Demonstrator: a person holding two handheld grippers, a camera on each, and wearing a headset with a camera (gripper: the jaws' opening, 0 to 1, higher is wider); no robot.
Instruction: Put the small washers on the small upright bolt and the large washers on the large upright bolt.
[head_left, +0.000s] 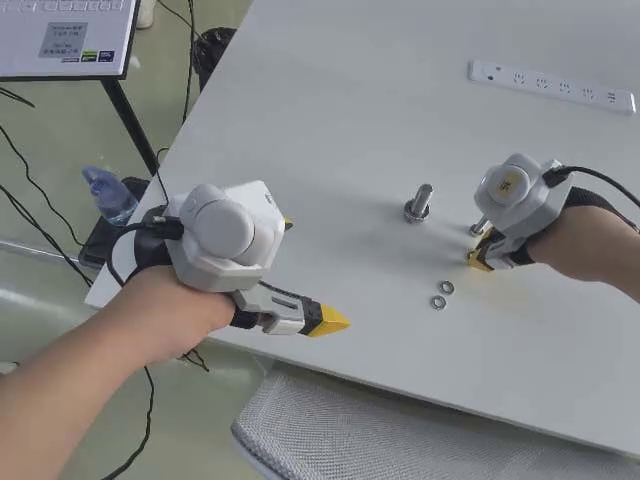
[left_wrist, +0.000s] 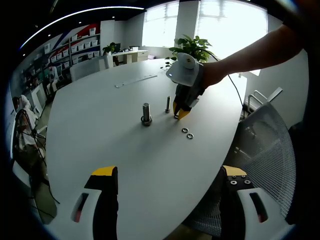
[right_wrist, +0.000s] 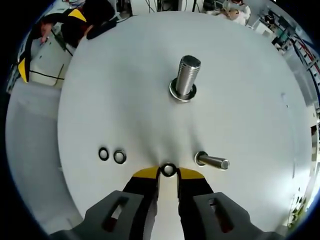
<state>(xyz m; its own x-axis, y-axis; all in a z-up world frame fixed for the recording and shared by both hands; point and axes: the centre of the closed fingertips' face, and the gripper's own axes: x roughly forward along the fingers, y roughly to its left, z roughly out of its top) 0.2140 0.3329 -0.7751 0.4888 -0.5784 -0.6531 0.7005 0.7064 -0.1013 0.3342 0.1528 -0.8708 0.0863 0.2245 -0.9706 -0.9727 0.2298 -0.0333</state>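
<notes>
The large bolt (head_left: 418, 203) (right_wrist: 185, 75) stands upright mid-table with a wide ring at its base. To its right is the small bolt (head_left: 480, 225) (right_wrist: 212, 161). My right gripper (head_left: 488, 258) (right_wrist: 168, 172) is down at the tabletop next to the small bolt, shut on a washer (right_wrist: 168, 170) pinched between its yellow tips. Two more washers (head_left: 442, 295) (right_wrist: 111, 155) lie side by side on the table nearby. My left gripper (head_left: 309, 271) (left_wrist: 167, 177) hovers at the table's near left edge, open with nothing between its jaws.
A white power strip (head_left: 550, 85) lies at the far right of the white table (head_left: 330, 110). A mesh chair (head_left: 330, 430) stands below the near edge. A water bottle (head_left: 108, 193) and cables sit on the floor to the left.
</notes>
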